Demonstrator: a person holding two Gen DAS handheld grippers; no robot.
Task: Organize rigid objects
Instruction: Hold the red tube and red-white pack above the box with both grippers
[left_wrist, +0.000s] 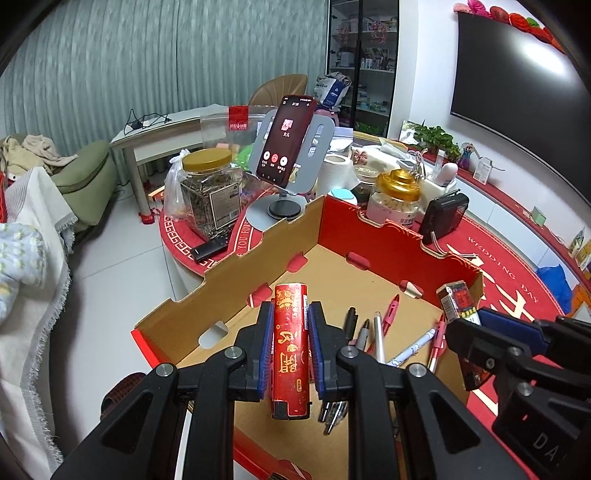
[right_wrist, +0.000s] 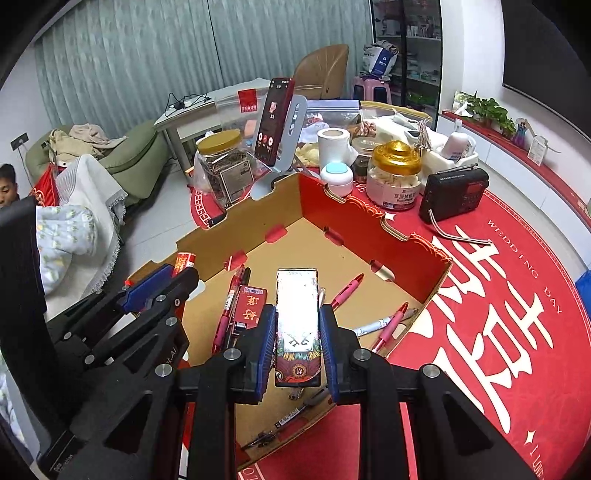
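Observation:
My left gripper (left_wrist: 291, 308) is shut on a slim red pack with gold characters (left_wrist: 290, 350) and holds it over the near left part of an open cardboard tray (left_wrist: 258, 236). My right gripper (right_wrist: 297, 310) is shut on a silver-topped box with a dark red patterned end (right_wrist: 297, 317), also above the tray (right_wrist: 258, 210). On the tray floor lie several pens (right_wrist: 345, 290) and a small red pack (right_wrist: 249, 306). Each gripper shows in the other's view: the right gripper (left_wrist: 469, 317) with its box (left_wrist: 456, 301), and the left gripper (right_wrist: 173, 273) with its red pack (right_wrist: 183, 260).
Behind the tray on the red round tablecloth (right_wrist: 498, 295) stand a phone on a stand (left_wrist: 286, 140), a gold-lidded jar of dried leaves (left_wrist: 208, 192), a jar with a gold lid (right_wrist: 395, 177), a black radio (right_wrist: 456, 194) and a paper roll (right_wrist: 332, 146). A person sits at the far left (right_wrist: 7, 184).

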